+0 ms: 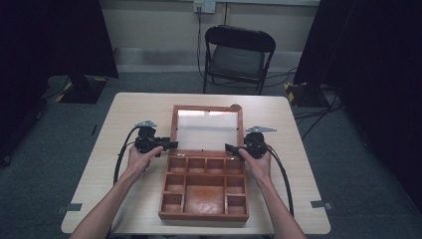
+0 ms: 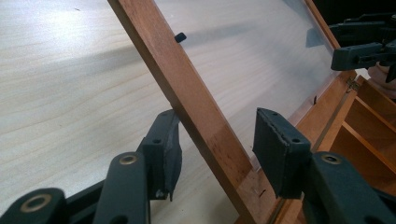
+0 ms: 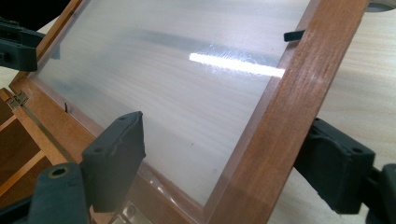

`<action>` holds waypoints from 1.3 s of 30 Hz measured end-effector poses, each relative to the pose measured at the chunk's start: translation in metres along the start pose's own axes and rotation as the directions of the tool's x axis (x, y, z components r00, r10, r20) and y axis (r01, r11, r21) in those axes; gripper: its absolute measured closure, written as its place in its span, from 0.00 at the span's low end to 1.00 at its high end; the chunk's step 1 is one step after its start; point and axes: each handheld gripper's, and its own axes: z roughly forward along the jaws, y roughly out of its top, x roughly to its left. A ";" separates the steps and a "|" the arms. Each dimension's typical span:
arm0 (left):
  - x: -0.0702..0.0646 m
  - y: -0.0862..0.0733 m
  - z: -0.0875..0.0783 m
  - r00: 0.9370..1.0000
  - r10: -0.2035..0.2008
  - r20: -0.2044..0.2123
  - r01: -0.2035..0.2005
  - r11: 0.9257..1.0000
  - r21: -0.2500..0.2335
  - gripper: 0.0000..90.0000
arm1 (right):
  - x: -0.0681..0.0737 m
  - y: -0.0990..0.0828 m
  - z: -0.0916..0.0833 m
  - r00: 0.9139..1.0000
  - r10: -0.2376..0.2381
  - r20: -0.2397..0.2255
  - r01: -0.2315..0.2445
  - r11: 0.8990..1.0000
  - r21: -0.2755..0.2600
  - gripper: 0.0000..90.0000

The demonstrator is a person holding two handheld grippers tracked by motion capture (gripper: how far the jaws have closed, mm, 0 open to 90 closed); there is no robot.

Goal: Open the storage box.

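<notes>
Wooden box [image 1: 204, 188] on worktop [image 1: 124, 114], glazed lid [image 1: 208, 128] open. Left claw [image 2: 215, 149], right claw [image 3: 233, 163] released, straddling lid's 2 side rails. Pane fragile: grip frame.

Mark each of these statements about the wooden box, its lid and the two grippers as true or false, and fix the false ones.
1. The lid of the box is shut. False: it is open, tilted back behind the compartments.
2. The left gripper has its jaws on either side of the lid's wooden frame. True.
3. The lid is solid wood all over. False: a clear pane fills the frame, and the table shows through it.
4. The right gripper straddles the opposite side rail of the lid. True.
5. The box compartments hold small items. False: those in view look empty.
6. A folding chair stands beyond the table. True.
</notes>
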 end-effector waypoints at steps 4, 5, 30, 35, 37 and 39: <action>0.001 -0.001 0.001 1.000 -0.009 -0.002 0.009 1.000 0.002 0.55 | 0.000 -0.001 0.000 1.000 -0.001 0.006 0.001 1.000 0.006 0.20; 0.002 -0.001 0.002 1.000 -0.006 -0.007 0.006 1.000 0.002 0.55 | 0.000 -0.001 0.000 1.000 0.002 0.010 -0.002 1.000 0.009 0.20; 0.005 -0.005 0.011 0.997 -0.070 0.020 0.070 0.997 0.035 0.42 | -0.007 -0.009 0.002 0.999 0.045 -0.002 -0.045 0.999 0.023 0.16; 0.006 -0.006 0.011 0.998 -0.056 -0.002 0.056 0.998 0.039 0.41 | -0.009 -0.010 0.003 0.996 0.089 -0.021 -0.088 0.995 0.039 0.15; 0.007 -0.008 0.011 0.998 -0.059 0.004 0.059 0.997 0.042 0.40 | -0.013 -0.012 0.004 0.992 0.116 -0.040 -0.114 0.992 0.046 0.15; 0.007 -0.008 0.011 0.998 -0.061 0.004 0.061 0.997 0.045 0.40 | -0.015 -0.014 0.005 0.989 0.135 -0.054 -0.132 0.990 0.046 0.15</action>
